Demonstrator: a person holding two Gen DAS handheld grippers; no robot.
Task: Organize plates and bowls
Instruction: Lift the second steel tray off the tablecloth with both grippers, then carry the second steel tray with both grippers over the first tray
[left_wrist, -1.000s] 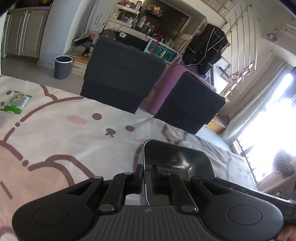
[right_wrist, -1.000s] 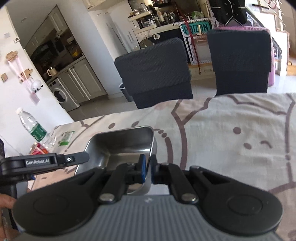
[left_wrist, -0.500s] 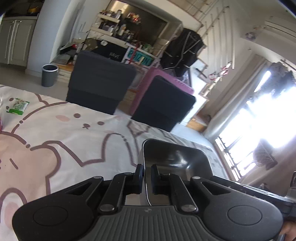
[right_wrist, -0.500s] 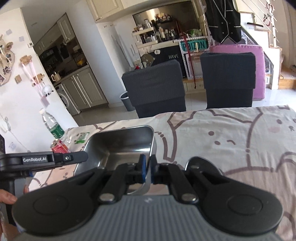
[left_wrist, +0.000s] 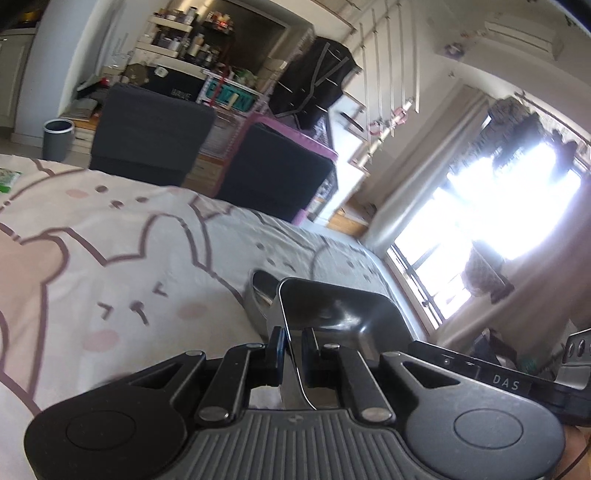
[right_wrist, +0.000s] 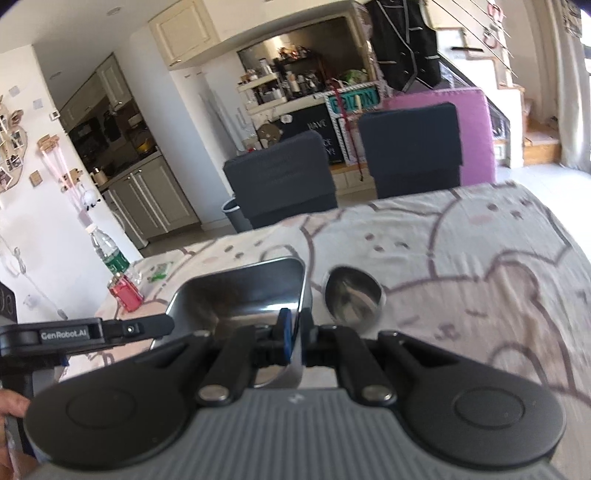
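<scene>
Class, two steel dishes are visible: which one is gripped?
The rectangular steel tray, clamped at opposite rims by both hand-held grippers; the small round bowl lies free on the tablecloth.

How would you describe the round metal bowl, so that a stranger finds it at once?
Start from the cartoon tablecloth. Above it both grippers hold a rectangular steel tray, the left gripper and the right gripper each shut on a rim. The round metal bowl sits just right of that tray; it alone is round.

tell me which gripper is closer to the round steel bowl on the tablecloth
Hard to call. The left gripper and right gripper clamp opposite rims of the rectangular steel tray. The round steel bowl lies just beyond the right gripper, and just ahead-left of the left gripper.
</scene>
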